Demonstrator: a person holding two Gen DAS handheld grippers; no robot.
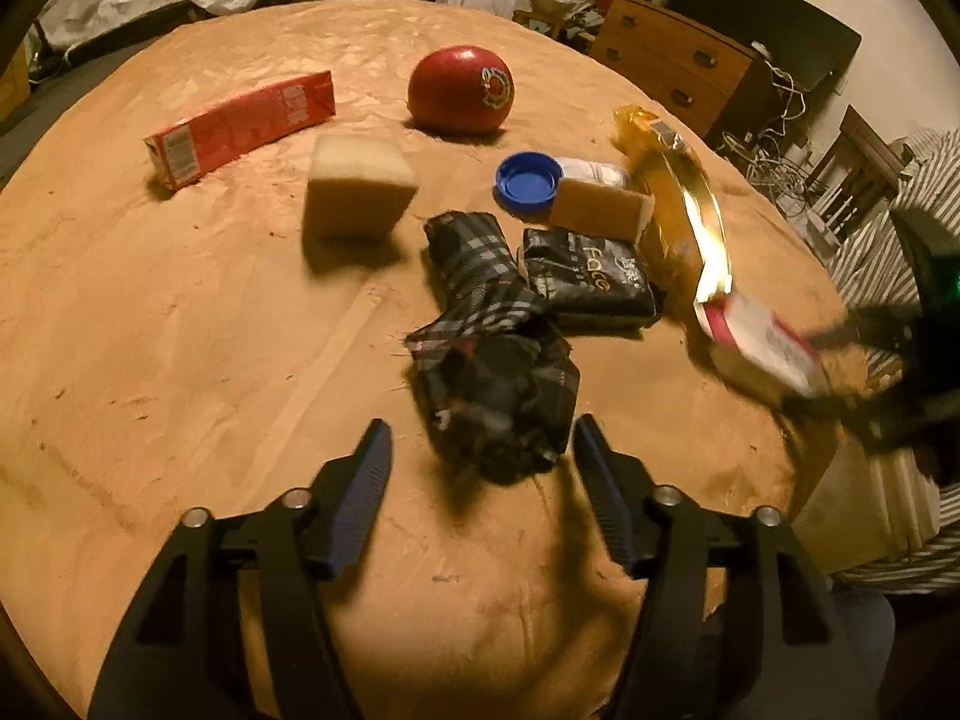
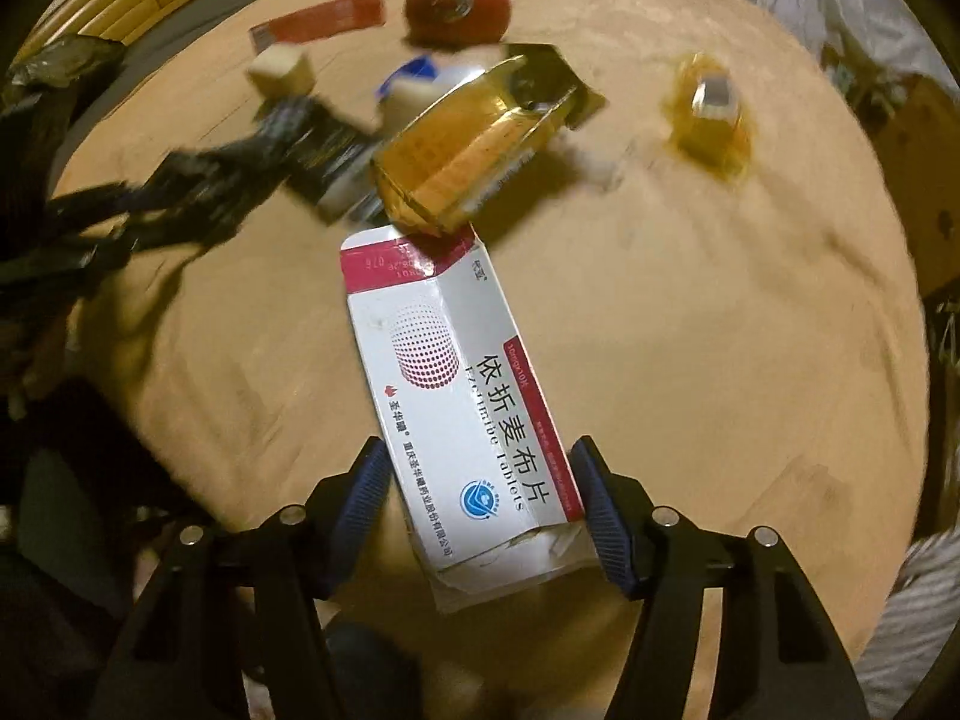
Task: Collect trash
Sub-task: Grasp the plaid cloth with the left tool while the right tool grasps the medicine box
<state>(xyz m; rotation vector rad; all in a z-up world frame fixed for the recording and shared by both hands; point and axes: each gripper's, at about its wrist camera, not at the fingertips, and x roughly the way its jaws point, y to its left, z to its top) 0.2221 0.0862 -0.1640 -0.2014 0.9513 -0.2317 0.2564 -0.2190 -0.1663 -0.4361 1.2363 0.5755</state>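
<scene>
While plaid wrapper (image 1: 492,354) lies loose, right hand-held gripper (image 2: 477,492) clasps tablet box (image 2: 462,396)

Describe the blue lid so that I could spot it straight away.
Start at the round tan table and find the big red ball near its far side. Just nearer and to the right lies the blue lid, open side up, touching a brown sponge; nothing else there is blue.

White-and-red tablet box (image 2: 462,414) tilted above table, flap open.
</scene>
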